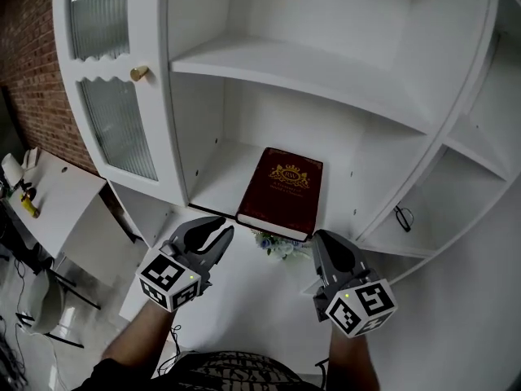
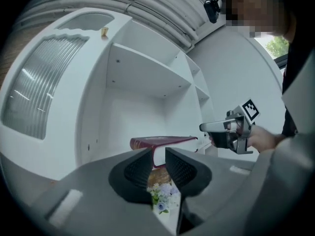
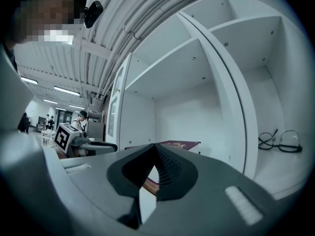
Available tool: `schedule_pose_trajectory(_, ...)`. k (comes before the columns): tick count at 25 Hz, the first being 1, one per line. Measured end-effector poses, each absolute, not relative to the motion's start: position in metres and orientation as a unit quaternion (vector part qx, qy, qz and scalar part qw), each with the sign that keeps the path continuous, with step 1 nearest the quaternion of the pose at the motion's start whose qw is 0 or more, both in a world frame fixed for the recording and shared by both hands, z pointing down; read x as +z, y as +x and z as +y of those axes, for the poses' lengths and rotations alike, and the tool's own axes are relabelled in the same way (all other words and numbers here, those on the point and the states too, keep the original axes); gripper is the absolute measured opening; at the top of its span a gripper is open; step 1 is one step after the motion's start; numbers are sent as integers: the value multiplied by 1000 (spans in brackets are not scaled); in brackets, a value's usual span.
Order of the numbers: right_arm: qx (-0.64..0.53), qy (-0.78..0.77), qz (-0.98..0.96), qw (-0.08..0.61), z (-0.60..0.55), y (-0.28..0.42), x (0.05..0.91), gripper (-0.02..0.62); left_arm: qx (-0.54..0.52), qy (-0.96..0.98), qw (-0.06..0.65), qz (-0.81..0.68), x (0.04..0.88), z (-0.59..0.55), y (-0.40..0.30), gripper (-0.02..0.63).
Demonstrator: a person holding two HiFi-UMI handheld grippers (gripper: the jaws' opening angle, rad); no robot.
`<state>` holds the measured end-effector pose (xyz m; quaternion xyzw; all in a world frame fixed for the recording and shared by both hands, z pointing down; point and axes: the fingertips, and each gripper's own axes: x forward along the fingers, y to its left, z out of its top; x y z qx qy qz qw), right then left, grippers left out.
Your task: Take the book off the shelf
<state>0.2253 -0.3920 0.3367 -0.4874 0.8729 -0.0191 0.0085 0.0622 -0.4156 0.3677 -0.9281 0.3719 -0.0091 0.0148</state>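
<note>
The left gripper (image 2: 157, 154) is held nearest, on the left. Its jaws are parted by a narrow gap and nothing is gripped in them. The right gripper (image 3: 156, 147) is held level with it on the right, with its jaw tips brought together and nothing caught between them. A small bunch of pale flowers (image 1: 275, 245) is seen lower down between the two grippers.

Just beyond, the book (image 1: 281, 187) is found lying flat, cover up, on the lower shelf (image 1: 218, 182) of the middle compartment of a white cabinet. It is dark red, with a gold crest on the cover. Its near edge is seen to reach past the shelf's front lip, and each near corner is flanked closely by one gripper's tips.

Farther right, a pair of glasses (image 1: 403, 217) is laid on a side shelf. To the left, a ribbed glass door (image 1: 118, 125) with a brass knob (image 1: 140, 73) is shut. A brick wall (image 1: 32, 72) is seen behind it.
</note>
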Motion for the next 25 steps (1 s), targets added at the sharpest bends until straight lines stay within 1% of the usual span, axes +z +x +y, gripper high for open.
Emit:
schedule_pose_trajectory(2, -38, -483, 875, 14, -398, 229, 339, 40, -20, -931, 14, 365, 369, -422, 69, 92)
schedule_pose_trajectory(3, -48, -478, 877, 17, -400, 229, 340, 59, -23, -931, 15, 364, 369, -425, 72, 101)
schedule_pose_trajectory(5, -68, -466, 882, 25, -403, 228, 341, 110, -27, -931, 15, 363, 369, -431, 75, 114)
schedule_pose_trajectory(8, -97, -447, 889, 36, -407, 225, 344, 202, -30, -931, 11, 364, 373, -435, 79, 152)
schedule_pose_trajectory(11, -117, -441, 889, 24, -416, 224, 353, 256, -37, -931, 6, 363, 377, -440, 83, 166)
schedule_pose_trajectory(14, -135, -438, 889, 12, -424, 222, 361, 297, -56, -932, 4, 359, 385, -446, 89, 188)
schedule_pose_trajectory(17, -150, -436, 888, 2, -430, 219, 367, 325, -64, -933, -2, 354, 390, -451, 94, 206)
schedule_pose_trajectory(25, -181, -430, 884, -2, -440, 210, 382, 333, -62, -935, -15, 348, 392, -459, 100, 223)
